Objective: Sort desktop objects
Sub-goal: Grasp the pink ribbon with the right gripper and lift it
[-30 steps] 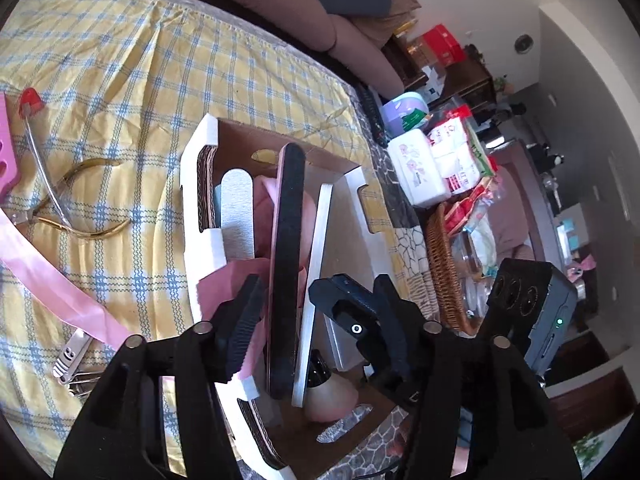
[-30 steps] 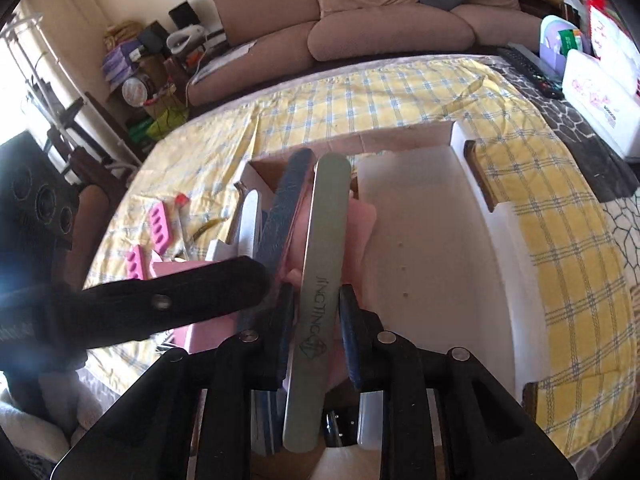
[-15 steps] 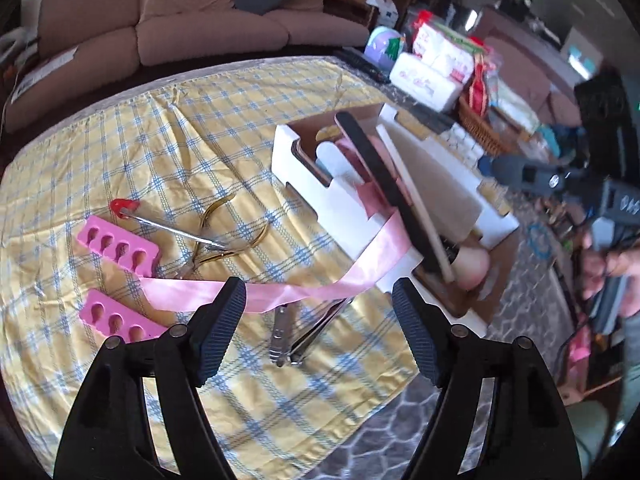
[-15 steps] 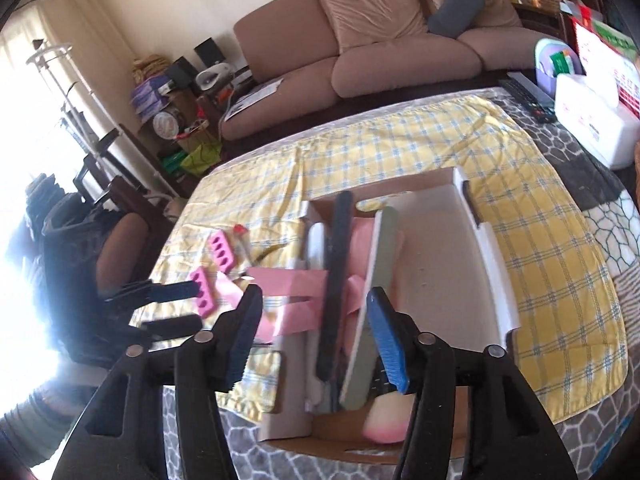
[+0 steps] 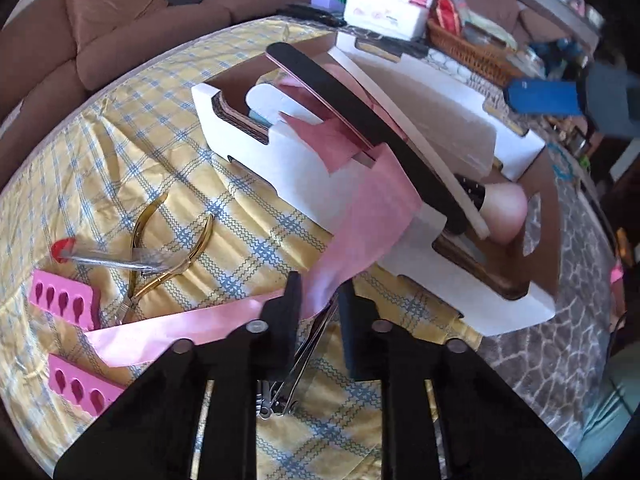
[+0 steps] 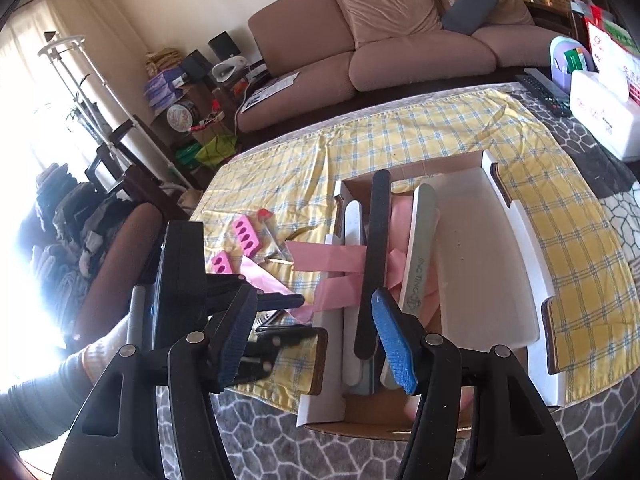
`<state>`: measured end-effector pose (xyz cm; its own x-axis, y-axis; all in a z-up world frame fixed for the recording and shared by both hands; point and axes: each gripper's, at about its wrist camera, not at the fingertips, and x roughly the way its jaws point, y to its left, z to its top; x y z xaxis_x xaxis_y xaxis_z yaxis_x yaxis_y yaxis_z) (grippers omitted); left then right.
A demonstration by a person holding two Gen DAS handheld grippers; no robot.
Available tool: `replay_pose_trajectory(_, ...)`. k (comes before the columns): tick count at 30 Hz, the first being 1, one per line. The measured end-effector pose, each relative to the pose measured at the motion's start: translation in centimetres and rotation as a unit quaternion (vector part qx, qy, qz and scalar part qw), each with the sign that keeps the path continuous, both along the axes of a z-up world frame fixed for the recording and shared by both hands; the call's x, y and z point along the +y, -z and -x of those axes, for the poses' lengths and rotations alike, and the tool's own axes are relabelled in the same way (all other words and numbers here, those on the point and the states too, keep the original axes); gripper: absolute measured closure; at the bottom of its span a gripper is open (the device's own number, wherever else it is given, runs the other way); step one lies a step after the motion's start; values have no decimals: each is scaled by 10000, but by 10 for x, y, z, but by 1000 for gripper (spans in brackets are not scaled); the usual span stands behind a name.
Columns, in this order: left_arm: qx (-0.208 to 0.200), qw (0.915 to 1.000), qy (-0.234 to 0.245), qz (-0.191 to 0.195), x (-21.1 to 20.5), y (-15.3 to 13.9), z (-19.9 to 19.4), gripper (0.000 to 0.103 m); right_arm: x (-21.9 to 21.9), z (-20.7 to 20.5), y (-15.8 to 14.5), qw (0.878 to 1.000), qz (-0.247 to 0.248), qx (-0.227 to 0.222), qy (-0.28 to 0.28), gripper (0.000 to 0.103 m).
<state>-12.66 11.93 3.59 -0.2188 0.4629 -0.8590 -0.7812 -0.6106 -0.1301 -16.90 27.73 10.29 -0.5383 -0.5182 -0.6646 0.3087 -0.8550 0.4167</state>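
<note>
A white cardboard box [image 5: 304, 172] [image 6: 516, 236] on the yellow checked cloth holds a black nail file [image 5: 360, 120] [image 6: 376, 240], a grey file [image 6: 420, 252], a white file [image 6: 354, 224] and a pink-tipped brush [image 5: 504, 208]. A pink ribbon [image 5: 360, 216] [image 6: 332, 260] trails from the box over the cloth. My left gripper [image 5: 318, 300] stands narrowly open around silver nail clippers [image 5: 304, 356] and the ribbon's edge. My right gripper [image 6: 316, 336] is open and empty above the box's near end.
Gold cuticle nippers [image 5: 168, 248], a red-tipped pusher [image 5: 104, 260] and two pink toe separators [image 5: 60, 300] [image 6: 244, 236] lie left of the box. A tissue box [image 5: 384, 12], wicker basket [image 5: 472, 52] and sofa [image 6: 400, 40] lie beyond the table.
My left gripper left the box, swung to the cloth and narrowed around the nail clippers. My right gripper let go of the grey file, opened and pulled back.
</note>
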Motion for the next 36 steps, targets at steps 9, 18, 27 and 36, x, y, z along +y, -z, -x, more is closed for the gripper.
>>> replay_pose_trajectory(9, -722, 9757, -781, -1913, -26, -73, 17, 103, 9, -6, 2, 9998, 178, 46, 73, 41)
replay_pose_trajectory(18, -643, 9490, -309, -3071, 3, -203, 3, 103, 16, -24, -21, 9992, 164, 357, 74, 40)
replay_pose_trajectory(27, -604, 9431, 68, -3268, 36, -254, -25, 103, 29, -41, -63, 9940, 232, 1012, 331, 24)
replay_pose_trajectory(36, -543, 9451, -43, -3221, 64, -256, -33, 103, 49, -30, -73, 9928, -224, 1061, 512, 70)
